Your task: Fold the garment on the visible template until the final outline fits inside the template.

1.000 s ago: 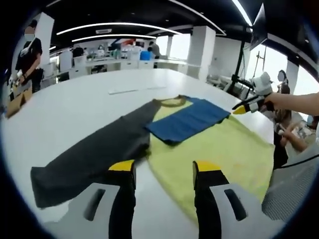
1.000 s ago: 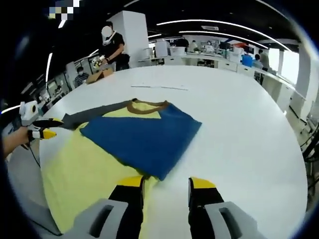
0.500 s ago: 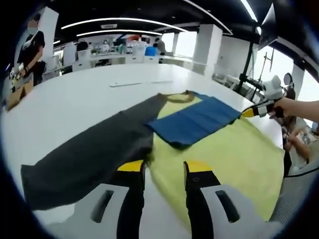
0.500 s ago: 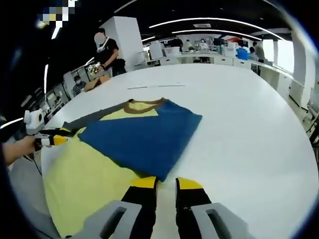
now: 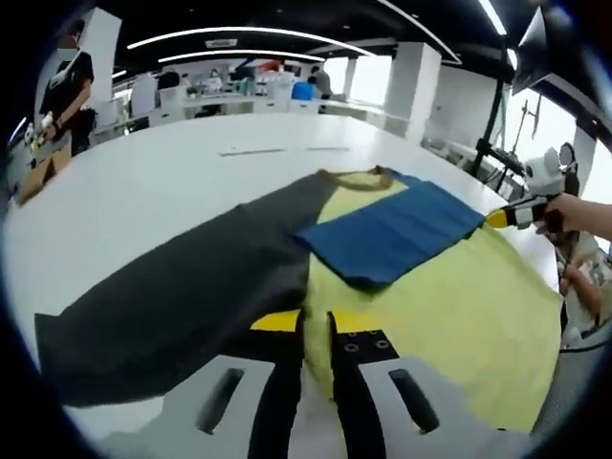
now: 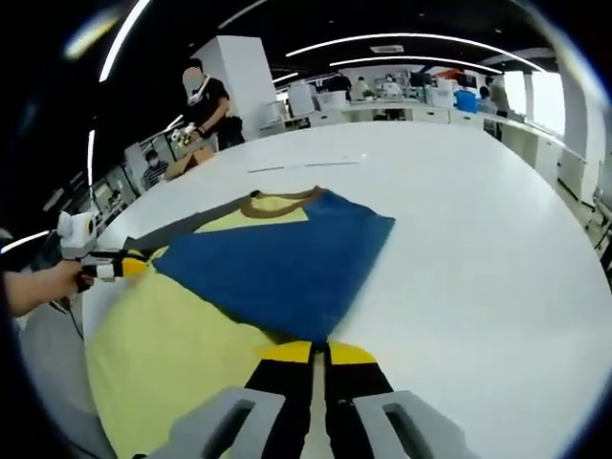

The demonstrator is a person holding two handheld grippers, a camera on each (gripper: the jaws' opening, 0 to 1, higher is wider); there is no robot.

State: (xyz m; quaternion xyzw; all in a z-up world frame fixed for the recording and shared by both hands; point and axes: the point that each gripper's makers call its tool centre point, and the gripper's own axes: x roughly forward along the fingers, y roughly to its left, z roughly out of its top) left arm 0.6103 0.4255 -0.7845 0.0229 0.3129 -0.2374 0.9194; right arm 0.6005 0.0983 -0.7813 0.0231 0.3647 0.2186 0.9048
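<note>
You have one white table (image 5: 143, 182), smooth and rounded at its edge, and one soft garment (image 5: 449, 296) lying flat on it: yellow body, blue sleeve folded across, dark grey sleeve spread out, brown collar. Your left gripper (image 5: 316, 320) has its jaws nearly together at the grey-yellow seam. Your right gripper (image 6: 318, 352) is pinched at the blue corner; whether either has cloth, you cannot tell.
</note>
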